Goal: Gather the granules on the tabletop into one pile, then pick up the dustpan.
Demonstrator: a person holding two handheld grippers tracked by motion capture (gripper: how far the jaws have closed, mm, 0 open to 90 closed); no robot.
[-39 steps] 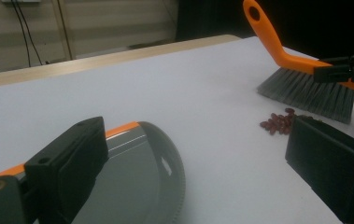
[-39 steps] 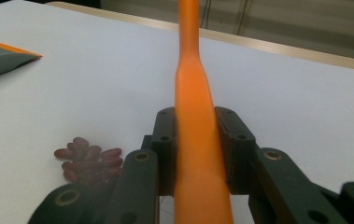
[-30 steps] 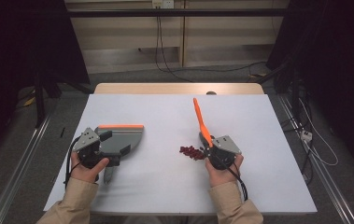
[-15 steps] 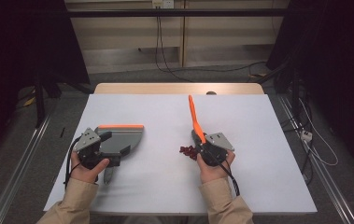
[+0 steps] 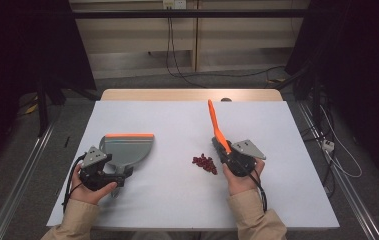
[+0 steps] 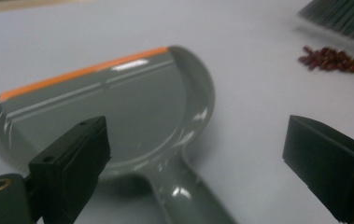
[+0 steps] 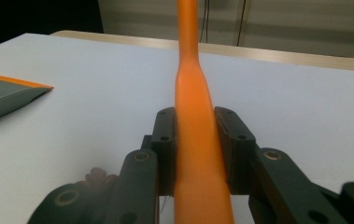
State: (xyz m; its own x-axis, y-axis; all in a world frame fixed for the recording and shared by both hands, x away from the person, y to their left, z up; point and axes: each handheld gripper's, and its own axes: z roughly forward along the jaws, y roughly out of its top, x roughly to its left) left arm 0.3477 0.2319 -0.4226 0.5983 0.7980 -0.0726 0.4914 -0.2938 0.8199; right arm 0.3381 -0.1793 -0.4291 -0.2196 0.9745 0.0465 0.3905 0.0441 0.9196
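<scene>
Bright table, dark surroundings, blurred close-ups

- The dustpan (image 6: 118,107) looks like glossy grey plastic, smooth, with bright highlights and an orange strip along its front edge.
- The brush handle (image 7: 193,140) is smooth orange plastic with a soft sheen.
- The table (image 5: 177,200) carries a matt, pale, even sheet; bare wood shows at its far edge.
- The gripper pads (image 6: 79,149) look matt black.

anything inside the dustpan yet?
No. The dustpan tray looks bare; the red bits lie on the table beside the brush. What lies under the pan is hidden.
</scene>
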